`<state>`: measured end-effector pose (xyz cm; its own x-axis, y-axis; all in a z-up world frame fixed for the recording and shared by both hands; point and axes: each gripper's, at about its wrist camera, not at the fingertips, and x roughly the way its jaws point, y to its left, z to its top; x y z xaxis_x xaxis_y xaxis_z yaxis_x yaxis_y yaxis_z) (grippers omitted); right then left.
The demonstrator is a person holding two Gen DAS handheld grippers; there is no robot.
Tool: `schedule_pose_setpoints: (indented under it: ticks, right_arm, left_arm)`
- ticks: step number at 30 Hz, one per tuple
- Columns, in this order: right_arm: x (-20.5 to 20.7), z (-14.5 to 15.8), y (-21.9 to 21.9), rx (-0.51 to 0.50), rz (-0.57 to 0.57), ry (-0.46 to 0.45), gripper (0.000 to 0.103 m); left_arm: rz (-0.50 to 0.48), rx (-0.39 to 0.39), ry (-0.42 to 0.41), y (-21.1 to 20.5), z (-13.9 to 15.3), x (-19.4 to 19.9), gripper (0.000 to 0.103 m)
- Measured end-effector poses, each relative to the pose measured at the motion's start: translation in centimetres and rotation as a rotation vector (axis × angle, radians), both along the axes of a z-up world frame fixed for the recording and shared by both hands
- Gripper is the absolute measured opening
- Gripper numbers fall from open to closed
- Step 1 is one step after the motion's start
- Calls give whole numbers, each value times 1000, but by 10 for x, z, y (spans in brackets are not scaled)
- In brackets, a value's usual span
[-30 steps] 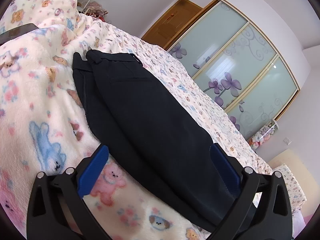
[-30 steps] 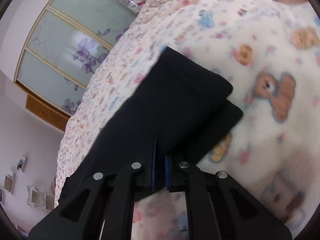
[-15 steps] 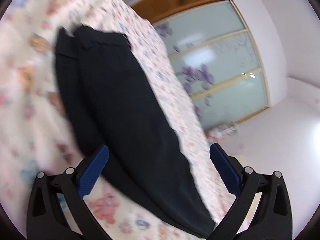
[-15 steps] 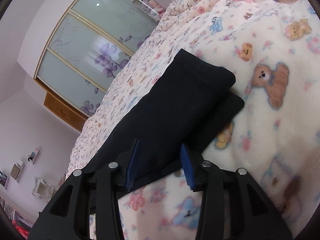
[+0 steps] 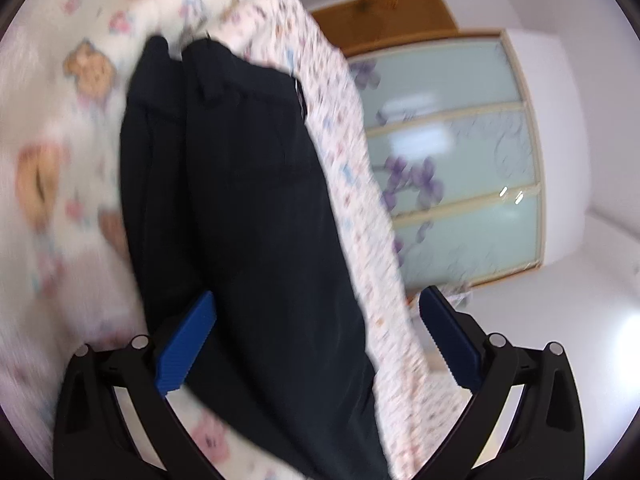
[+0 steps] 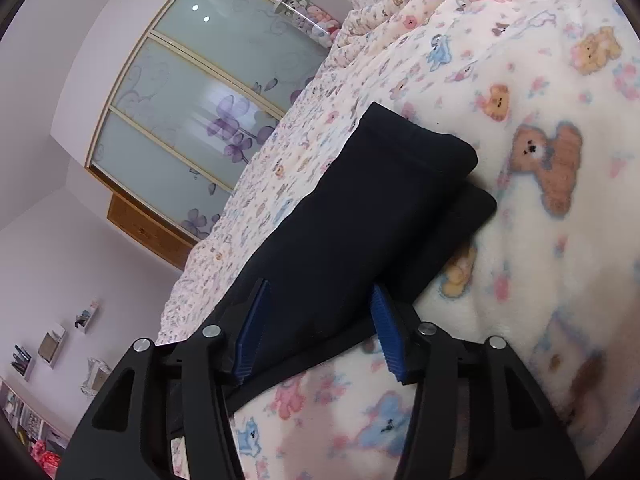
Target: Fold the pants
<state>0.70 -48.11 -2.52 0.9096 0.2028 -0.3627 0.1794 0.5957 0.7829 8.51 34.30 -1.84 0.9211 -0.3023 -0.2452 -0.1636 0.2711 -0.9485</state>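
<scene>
- Both grippers are spread wide now: the right gripper [image 6: 320, 328] was clamped on the pants [image 6: 360, 216] a second ago and has let go.
- Left gripper [image 5: 316, 340] is empty too, swinging over the waist end.
- Pants lie folded lengthwise on the blanket [image 6: 540, 260]; I'd guess the crosswise fold comes next.

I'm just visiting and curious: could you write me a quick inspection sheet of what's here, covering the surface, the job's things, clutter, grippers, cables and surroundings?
Surface: bed under a fleece blanket printed with teddy bears.
Job's things: dark pants lying flat lengthwise, one leg on the other, hems offset.
Clutter: nothing seen on the blanket.
Grippers: left gripper open, straddling the pants; right gripper open, at the pants' edge.
Cables: nothing seen.
Surroundings: sliding wardrobe doors with purple flowers, wall shelves, plush toys.
</scene>
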Motion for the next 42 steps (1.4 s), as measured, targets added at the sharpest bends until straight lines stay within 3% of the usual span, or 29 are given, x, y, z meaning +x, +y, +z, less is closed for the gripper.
schedule_pose_setpoints:
  ticks: [2,5,7,8,10,13,17,24,26,30,32,33,34,38,40,42]
  right_arm:
    - [0,-1,0,3,4,-6,56]
    - [1,0,0,2,9,-10,58]
    - [1,0,1,3,10,-14,59]
    - [1,0,1,4,10,-15,59]
    - [1,0,1,6,11,-19,59]
    - [1,0,1,10,14,-26,60]
    - [0,-1,1,14,16,-34,62]
    - [-1,-2,3,18,19,-44,64]
    - [-1,-2,4,19,21,-47,65]
    - [-3,-1,6,27,28,-62,70]
    - [-4,0,7,29,29,-64,71]
    - [-6,1,8,33,25,-65,72]
    - [-9,1,8,37,21,-67,73]
    - [-36,6,8,69,-66,-123,74]
    - [-53,12,12,54,-127,-160,74]
    - [-51,23,19,12,-104,-161,74]
  left_arm:
    - [34,-42,-50,5,-5,-4,100]
    - [77,-23,-44,9,-7,-4,80]
    - [100,-7,-8,10,-11,-2,55]
    - [106,-9,17,12,-16,-1,48]
    - [117,-6,70,16,-23,4,17]
    - [119,14,99,18,-27,9,11]
    - [163,104,86,16,-15,-6,5]
    - [266,320,-11,-5,30,-56,4]
    - [283,316,20,-6,25,-62,4]
    - [269,263,224,4,-11,-50,13]
    - [262,230,225,8,-19,-49,14]
    - [272,242,212,6,-16,-52,18]
    - [297,257,202,5,-12,-59,29]
    - [420,255,132,4,-3,-84,44]
    - [459,289,98,-1,8,-94,66]
    - [452,334,37,-6,18,-97,80]
